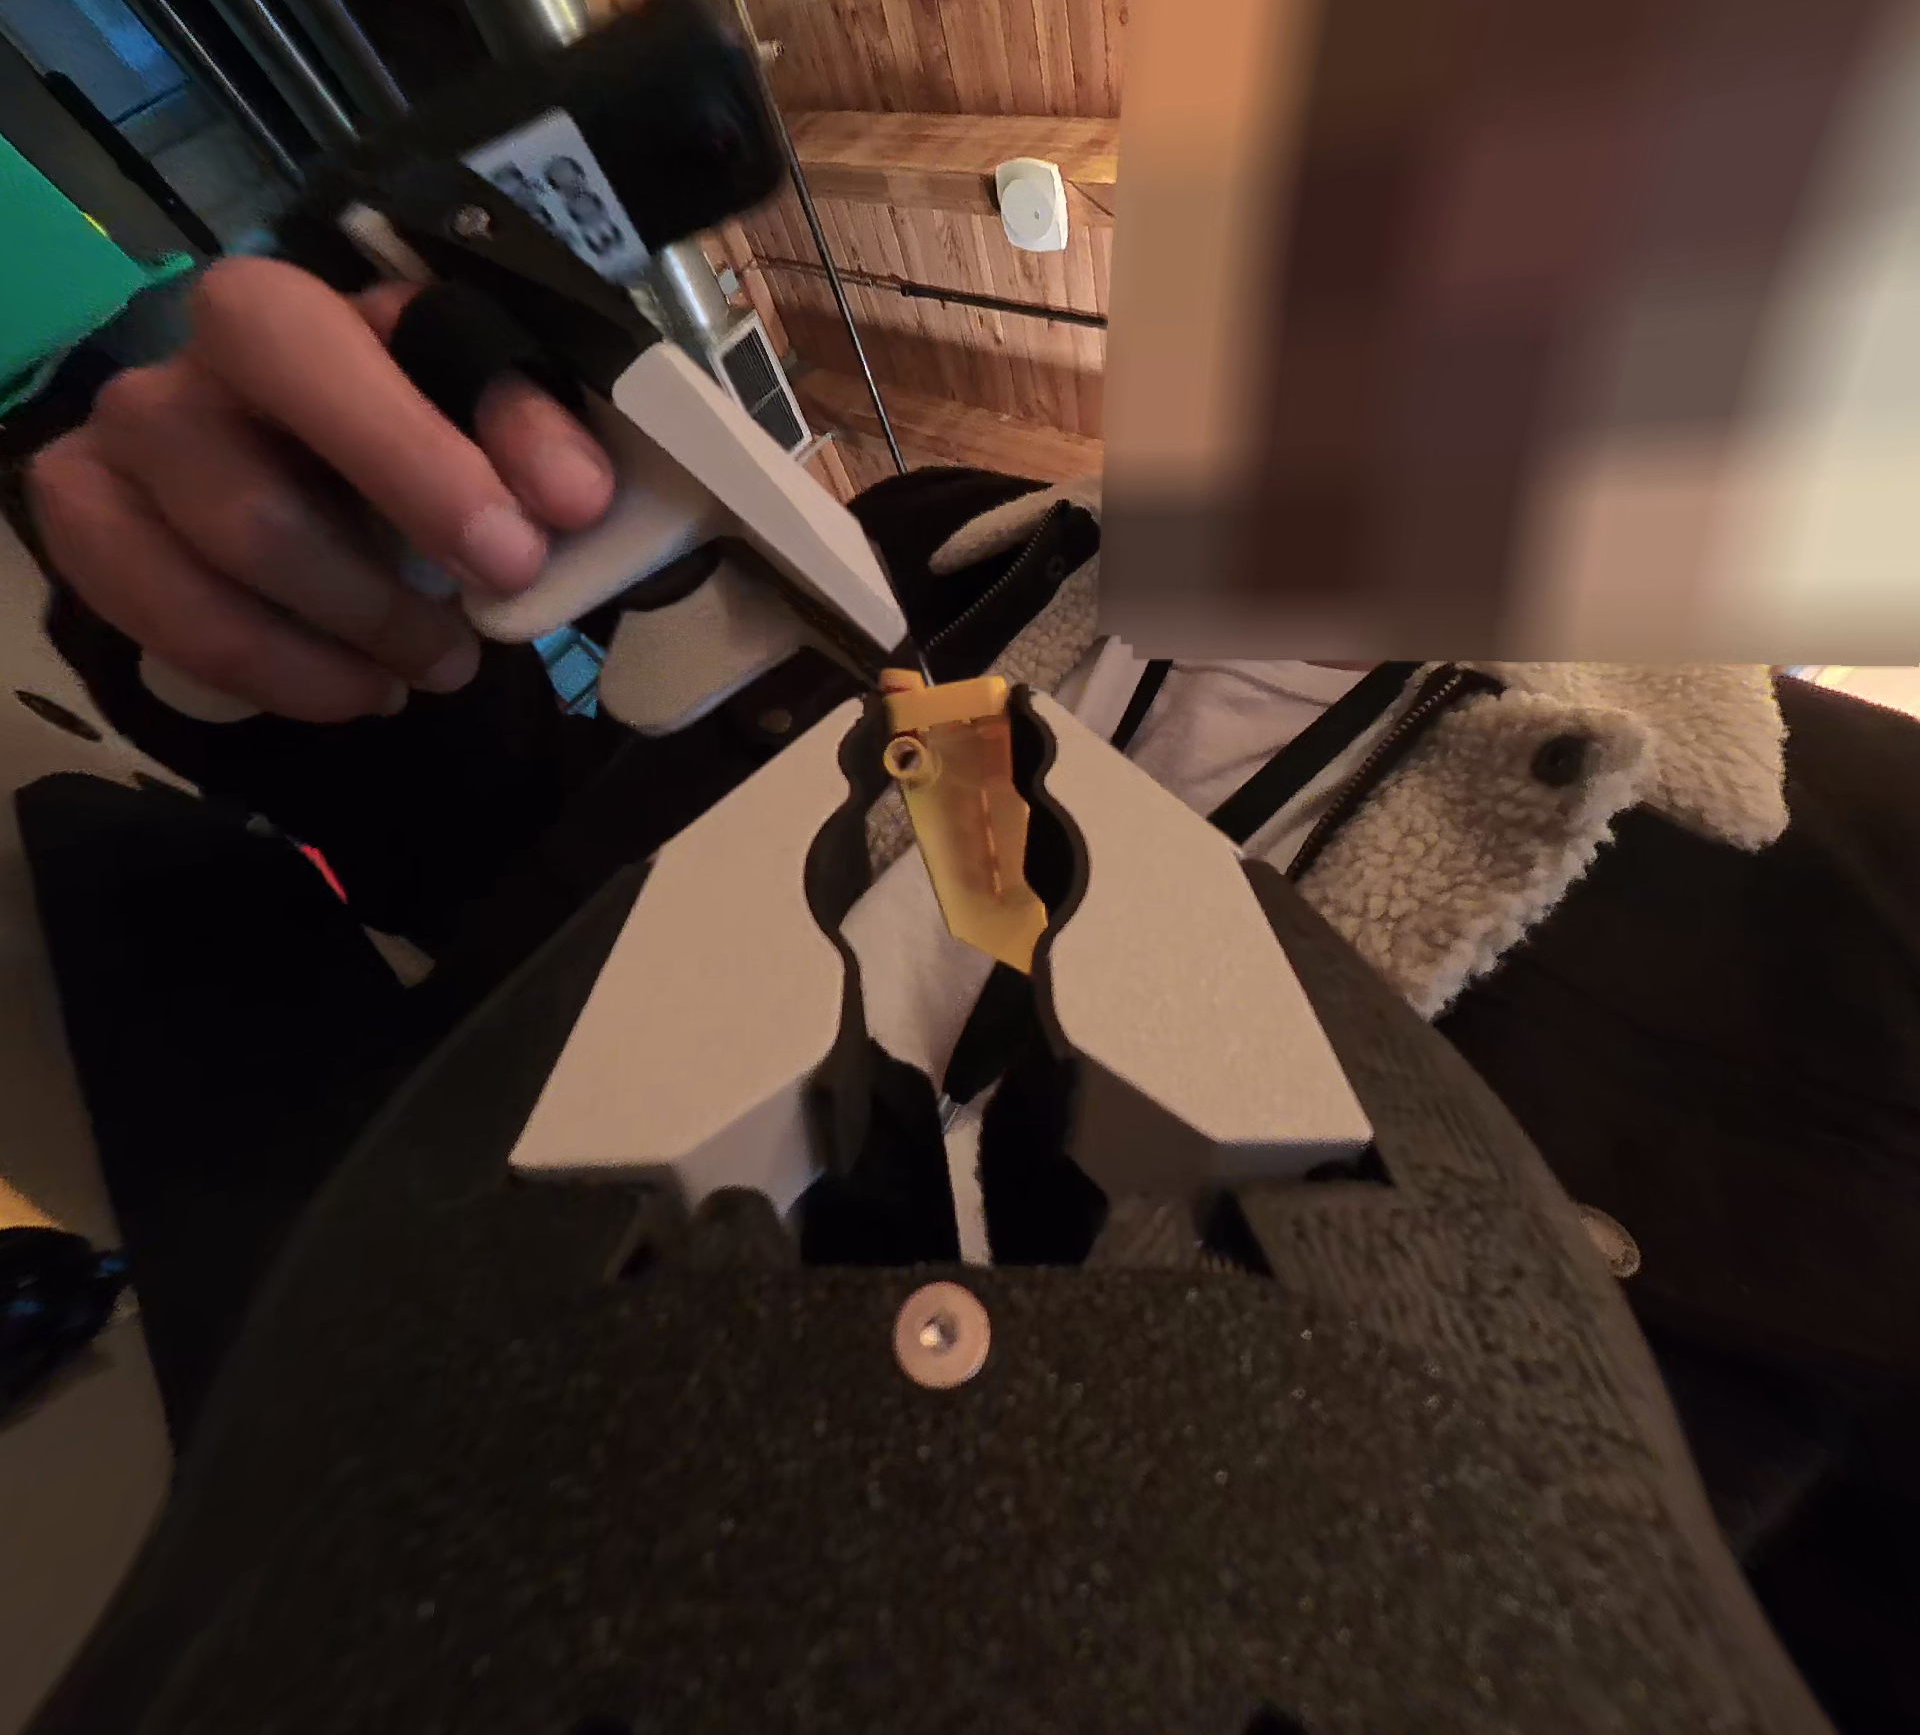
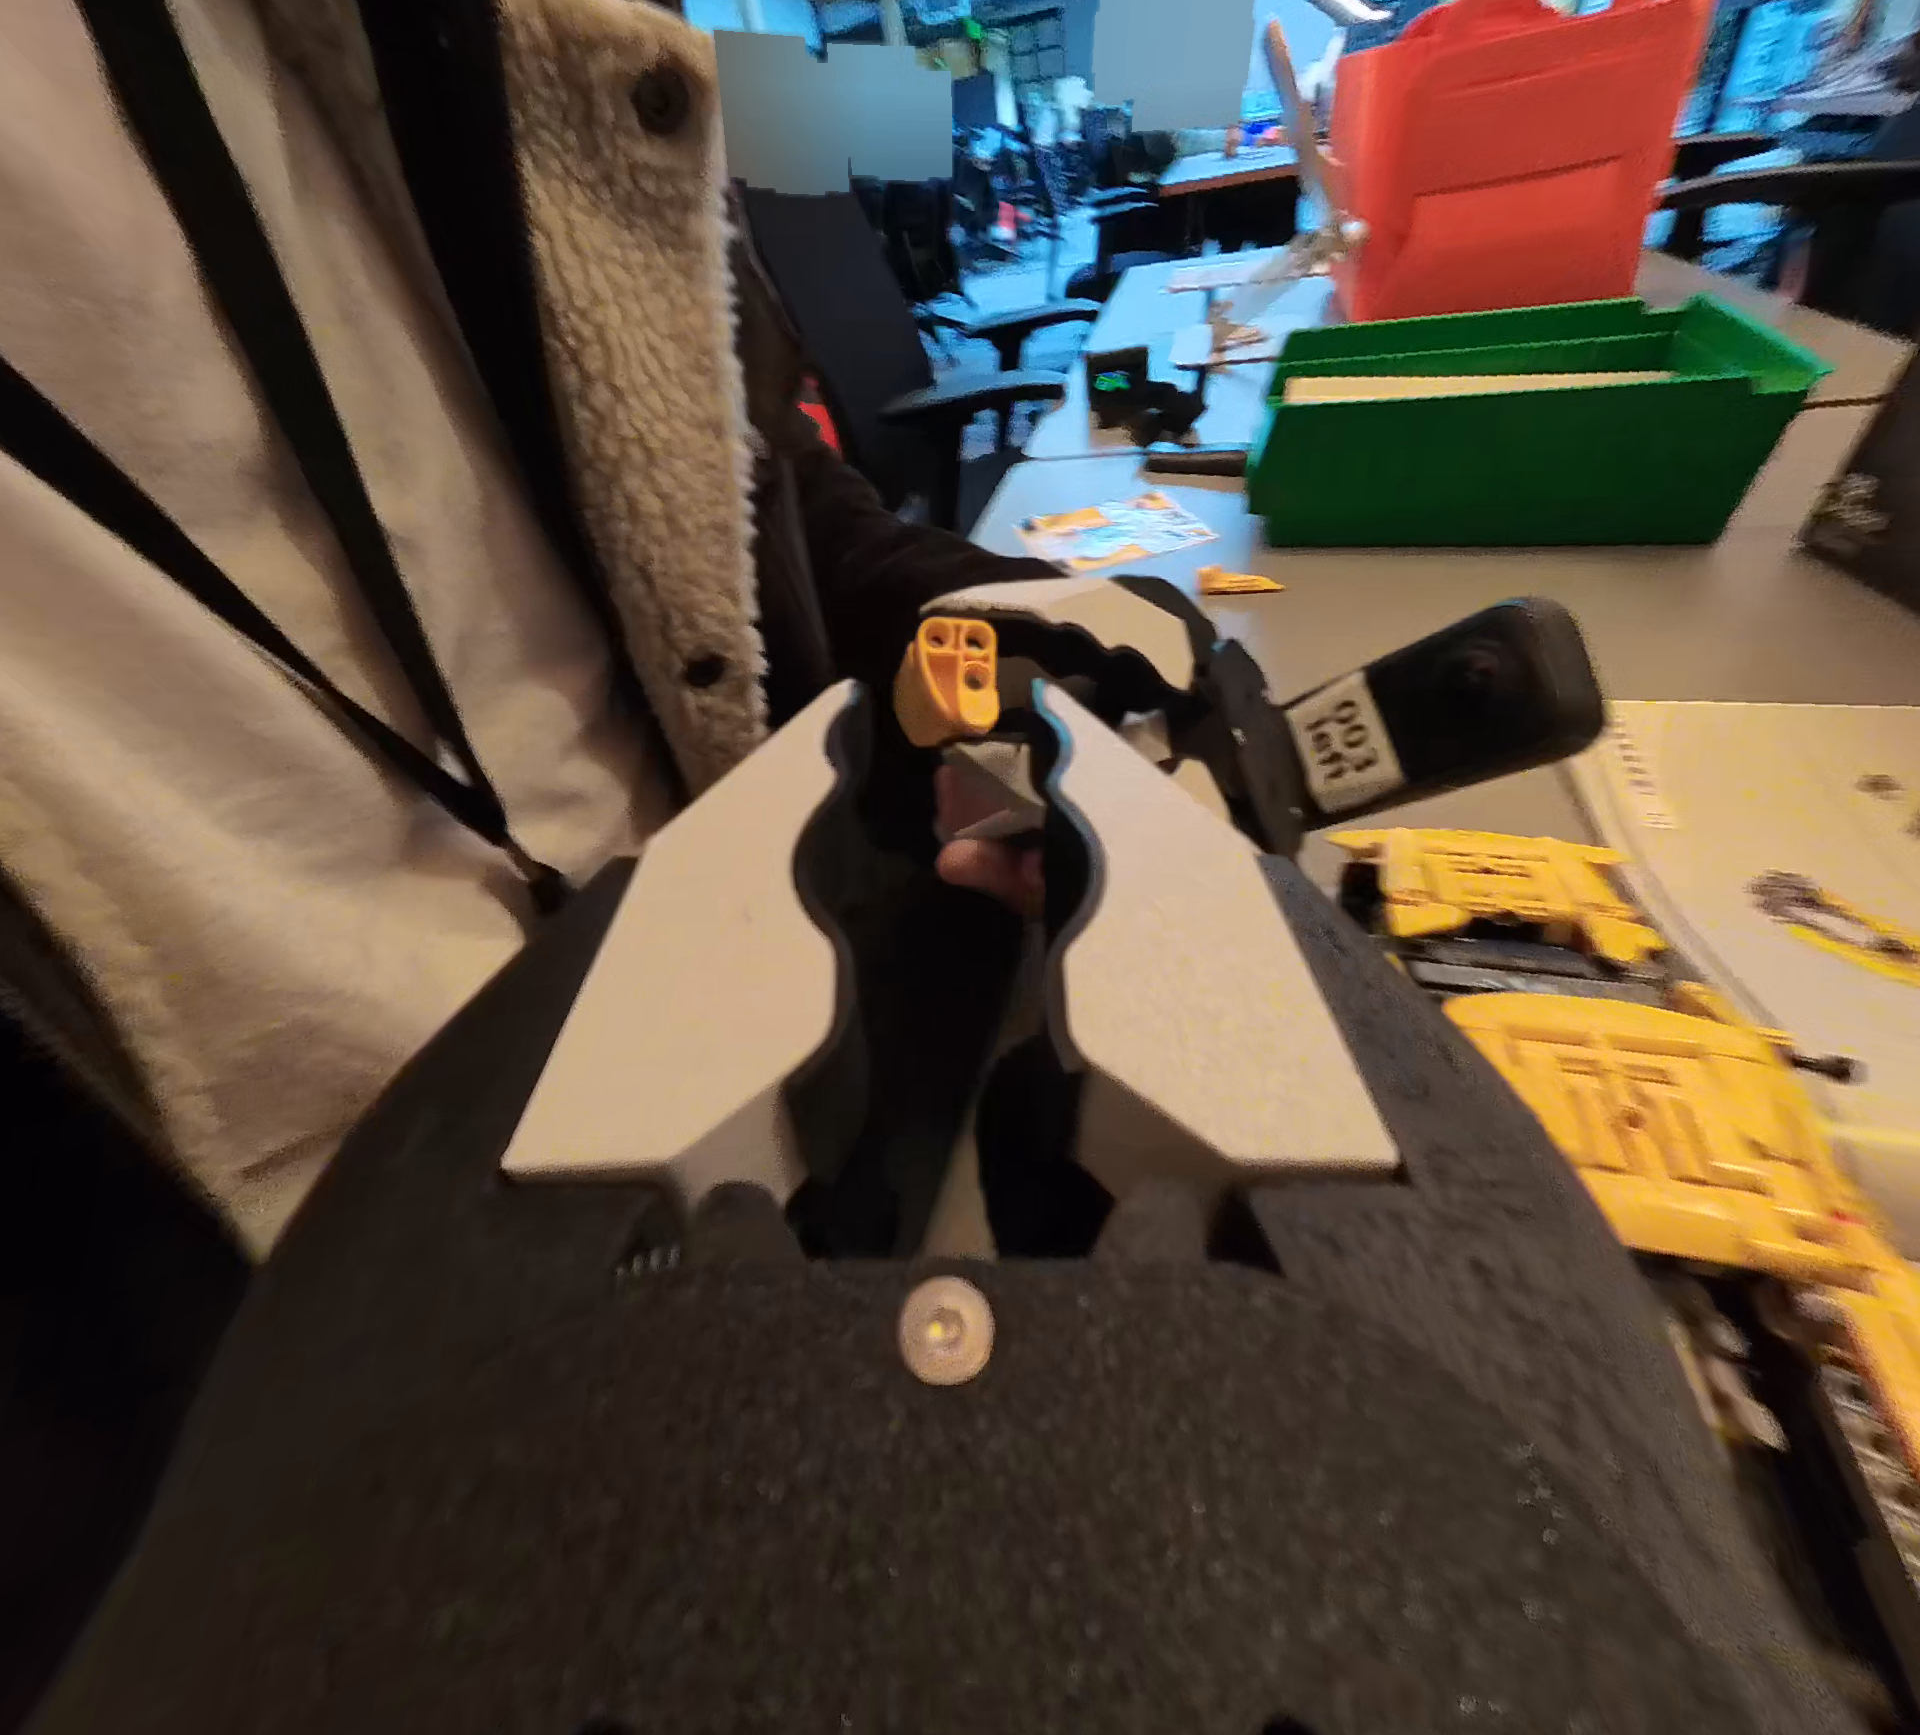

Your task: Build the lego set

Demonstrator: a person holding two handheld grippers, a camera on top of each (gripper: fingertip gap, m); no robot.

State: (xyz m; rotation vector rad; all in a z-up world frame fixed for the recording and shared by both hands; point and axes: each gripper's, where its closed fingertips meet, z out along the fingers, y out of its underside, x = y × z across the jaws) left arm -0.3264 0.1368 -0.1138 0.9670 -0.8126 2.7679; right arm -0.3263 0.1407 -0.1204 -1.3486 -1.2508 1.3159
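Note:
A long yellow lego piece is pinched between the grey fingers of my left gripper, held up in the air in front of a person's fleece jacket. My right gripper, held by a hand, comes in from the upper left and its tips touch the piece's top end. In the right wrist view the piece shows end-on between the tips of my right gripper, closer to its left finger. My left gripper reaches in from the right. Whether the right jaws press on the piece is unclear.
A partly built yellow lego model lies on the grey table at the right. Behind it are a green bin, a red bag, a leaflet and a small loose yellow piece. The person's jacket is close on the left. The grippers are tip to tip, or close to it. The partly built yellow lego model is about 15 cm from both grippers' fingertips.

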